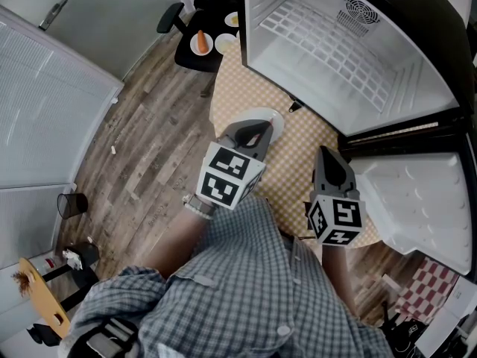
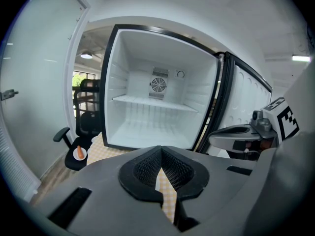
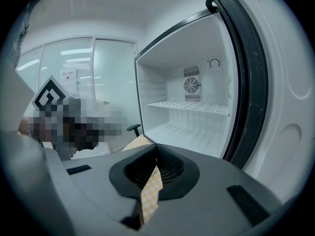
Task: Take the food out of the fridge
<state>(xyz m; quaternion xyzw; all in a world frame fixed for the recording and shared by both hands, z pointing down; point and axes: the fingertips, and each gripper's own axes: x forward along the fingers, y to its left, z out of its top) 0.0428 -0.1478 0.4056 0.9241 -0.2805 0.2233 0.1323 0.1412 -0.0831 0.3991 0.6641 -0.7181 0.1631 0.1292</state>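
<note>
Apparently the task is almost finished: the small white fridge (image 1: 350, 58) with the black frame stands open at the right side of the table, and its wire shelf and its floor show no food in any view. An orange carrot on a small white plate (image 1: 200, 43) lies on the seat of a black office chair (image 1: 186, 57), just beyond the far left corner of the table, with two more small plates beside it; what they carry I cannot tell. The left gripper (image 1: 253, 136) hangs over an empty white round plate (image 1: 274, 119) near the left edge of the yellow checked tablecloth (image 1: 298, 162). Its jaws are pressed together and hold nothing. The right gripper (image 1: 328, 159) is closed and empty too. I judge that only shutting the white fridge door (image 1: 417, 200) may remain. This door stands wide along the right edge, near the right gripper, so free room lies mostly to the left.
</note>
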